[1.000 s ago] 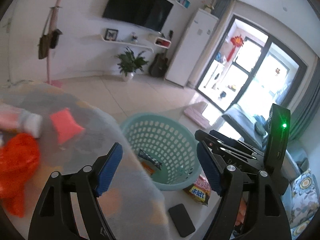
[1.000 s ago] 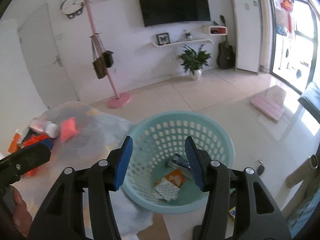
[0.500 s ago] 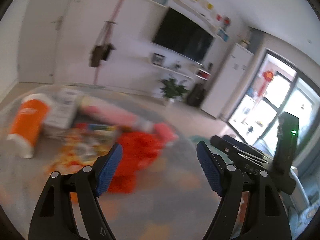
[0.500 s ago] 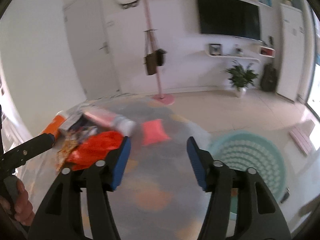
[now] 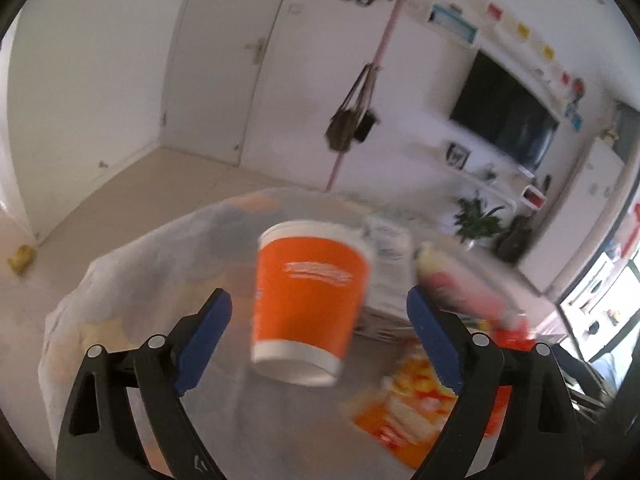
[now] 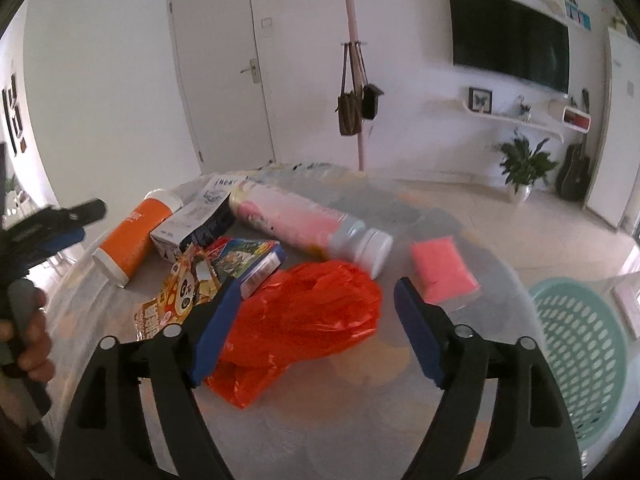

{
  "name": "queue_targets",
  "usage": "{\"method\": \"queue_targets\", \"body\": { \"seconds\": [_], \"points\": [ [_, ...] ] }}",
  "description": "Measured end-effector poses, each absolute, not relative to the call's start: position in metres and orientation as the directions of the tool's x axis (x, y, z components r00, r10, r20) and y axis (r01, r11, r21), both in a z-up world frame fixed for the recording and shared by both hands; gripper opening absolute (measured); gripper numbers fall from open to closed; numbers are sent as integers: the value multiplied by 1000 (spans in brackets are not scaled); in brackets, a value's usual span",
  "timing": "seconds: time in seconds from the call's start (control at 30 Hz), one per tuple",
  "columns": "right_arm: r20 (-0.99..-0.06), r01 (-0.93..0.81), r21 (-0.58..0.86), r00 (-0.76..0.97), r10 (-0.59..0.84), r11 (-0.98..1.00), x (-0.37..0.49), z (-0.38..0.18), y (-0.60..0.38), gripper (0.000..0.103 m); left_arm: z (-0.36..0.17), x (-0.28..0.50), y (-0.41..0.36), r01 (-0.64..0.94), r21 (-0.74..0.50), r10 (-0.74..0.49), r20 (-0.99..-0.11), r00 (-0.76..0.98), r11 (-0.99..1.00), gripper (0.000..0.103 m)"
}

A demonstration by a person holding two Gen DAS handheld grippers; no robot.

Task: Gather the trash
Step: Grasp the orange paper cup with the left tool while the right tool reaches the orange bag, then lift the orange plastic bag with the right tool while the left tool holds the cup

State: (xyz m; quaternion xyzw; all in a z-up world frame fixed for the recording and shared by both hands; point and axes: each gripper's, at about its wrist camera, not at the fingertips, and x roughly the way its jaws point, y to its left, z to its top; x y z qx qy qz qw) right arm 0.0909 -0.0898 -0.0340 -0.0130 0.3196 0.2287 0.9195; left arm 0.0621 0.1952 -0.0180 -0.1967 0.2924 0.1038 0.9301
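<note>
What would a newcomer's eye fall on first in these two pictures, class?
Most likely the orange paper cup, lying on its side on the table, framed between the open left gripper. Next, the crumpled red plastic bag in front of the open right gripper, with the pink bottle behind it. The teal basket sits off the table's right edge.

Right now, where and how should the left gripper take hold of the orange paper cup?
Grip the orange paper cup across its mid-body. It lies on its side, base toward the open left gripper, so come in from the base end, one finger on each curved flank.
</note>
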Motion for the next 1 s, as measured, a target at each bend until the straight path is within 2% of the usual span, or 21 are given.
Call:
{"method": "queue_targets", "body": {
  "seconds": [0.1,0.27,0.43,0.5,0.63,0.73,0.8,1.0],
  "points": [
    [-610,-408,125,687,394,904,95,-42,-88,83,-31,70,206,-317,-347,46,-608,793,882,87],
    [-660,-376,128,658,362,918,107,-52,-86,84,-47,83,207,-303,-389,-17,-638,770,870,85],
    [-693,-378,137,624,361,916,113,-58,-83,82,-55,87,206,-319,-364,1,-658,753,875,73],
    [-697,-393,146,610,377,908,112,-59,-83,72,-55,89,202,-320,-338,18,-663,749,885,70],
    [-700,-421,165,588,406,892,110,-60,-82,59,-54,88,194,-320,-299,43,-667,744,899,68],
    [-691,-440,160,589,419,883,105,-59,-81,43,-54,84,197,-315,-321,32,-652,757,893,68],
    [-683,-455,154,592,427,877,102,-57,-80,29,-53,82,198,-317,-332,34,-641,766,888,68],
    [-634,-468,155,628,451,870,88,-49,-89,7,-46,64,200,-251,-390,0,-542,841,886,67]
  ]
}}
